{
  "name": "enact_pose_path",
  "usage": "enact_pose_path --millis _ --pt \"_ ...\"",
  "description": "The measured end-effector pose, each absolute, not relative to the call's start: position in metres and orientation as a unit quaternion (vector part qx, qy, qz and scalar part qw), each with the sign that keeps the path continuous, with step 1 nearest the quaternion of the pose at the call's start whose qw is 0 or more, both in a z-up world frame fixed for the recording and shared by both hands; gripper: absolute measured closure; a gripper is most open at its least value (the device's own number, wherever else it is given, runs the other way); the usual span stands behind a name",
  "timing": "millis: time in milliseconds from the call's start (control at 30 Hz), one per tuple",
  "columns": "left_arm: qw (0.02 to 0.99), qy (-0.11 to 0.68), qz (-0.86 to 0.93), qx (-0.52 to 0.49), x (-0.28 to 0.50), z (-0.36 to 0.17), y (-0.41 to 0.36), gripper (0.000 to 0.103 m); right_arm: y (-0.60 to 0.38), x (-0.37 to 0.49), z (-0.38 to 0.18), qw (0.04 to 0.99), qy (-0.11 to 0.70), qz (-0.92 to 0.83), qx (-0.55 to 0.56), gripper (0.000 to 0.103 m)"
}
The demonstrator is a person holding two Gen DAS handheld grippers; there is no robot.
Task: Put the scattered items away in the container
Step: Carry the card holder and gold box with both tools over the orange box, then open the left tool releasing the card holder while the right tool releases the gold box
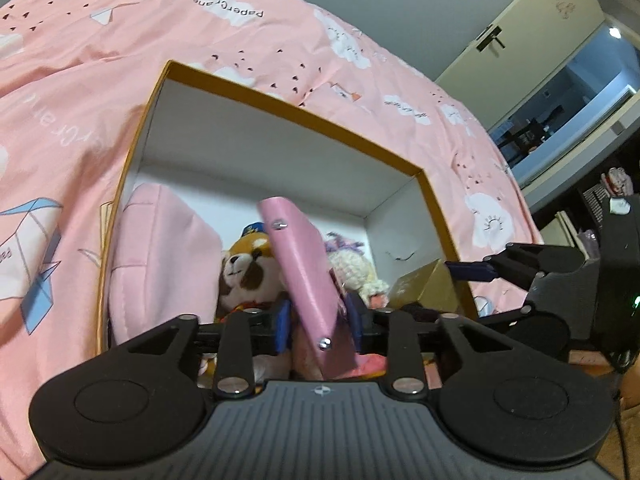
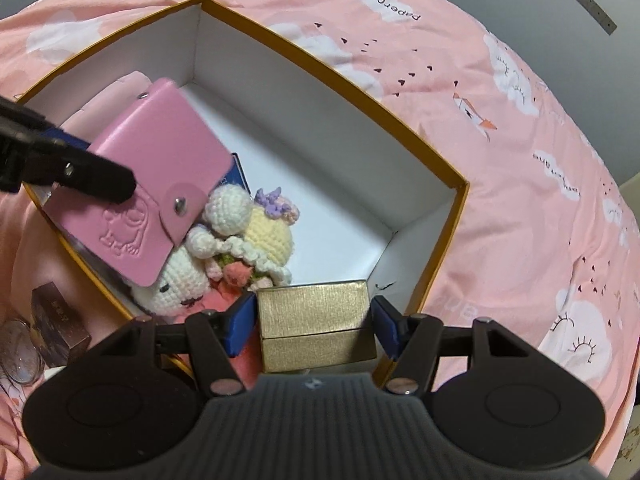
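Pink wallet (image 1: pixel 310 280) between left hand-held gripper (image 1: pixel 320 326) pads (over box (image 1: pixel 320 120))

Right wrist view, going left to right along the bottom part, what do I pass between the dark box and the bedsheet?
Dark brown box → crochet doll → gold box in the right gripper → orange box wall → pink bedsheet.

So the box (image 2: pixel 448 216) sits on the bed (image 2: pixel 520 160), crochet dolls (image 2: pixel 240 240) inside it, wallet (image 2: pixel 160 184) held over them, small carton (image 2: pixel 316 328) at the box's near edge.
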State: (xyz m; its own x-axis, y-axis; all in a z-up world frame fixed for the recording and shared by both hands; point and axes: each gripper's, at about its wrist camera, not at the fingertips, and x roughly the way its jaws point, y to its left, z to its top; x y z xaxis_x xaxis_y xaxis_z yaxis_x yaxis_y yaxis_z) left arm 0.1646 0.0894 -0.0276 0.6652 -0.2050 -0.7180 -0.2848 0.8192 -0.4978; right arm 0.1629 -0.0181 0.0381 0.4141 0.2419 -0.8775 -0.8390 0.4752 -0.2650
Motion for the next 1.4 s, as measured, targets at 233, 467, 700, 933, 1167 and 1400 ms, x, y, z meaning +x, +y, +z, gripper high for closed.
enact_pose_path --millis 233,467,700,933,1167,1400 --pt "0.878 0.397 0.036 -0.266 0.159 -0.018 0.079 0.043 -0.02 0.164 0.039 0.755 0.422 0.353 -0.357 0.038" --pt "0.886 0.392 0.051 -0.243 0.156 -0.015 0.076 0.042 -0.024 0.165 0.04 0.756 0.43 0.35 -0.347 0.038" --pt "0.891 0.382 0.053 -0.239 0.151 -0.012 0.077 0.042 -0.023 0.165 0.04 0.755 0.433 0.347 -0.349 0.038" --pt "0.892 0.379 0.051 -0.239 0.147 -0.012 0.078 0.041 -0.021 0.165 0.04 0.76 0.424 0.339 -0.356 0.038" --pt "0.892 0.381 0.048 -0.24 0.143 -0.012 0.078 0.041 -0.02 0.167 0.039 0.766 0.42 0.338 -0.351 0.038" --pt "0.89 0.382 0.048 -0.244 0.142 -0.011 0.079 0.041 -0.023 0.168 0.041 0.772 0.418 0.34 -0.338 0.039"
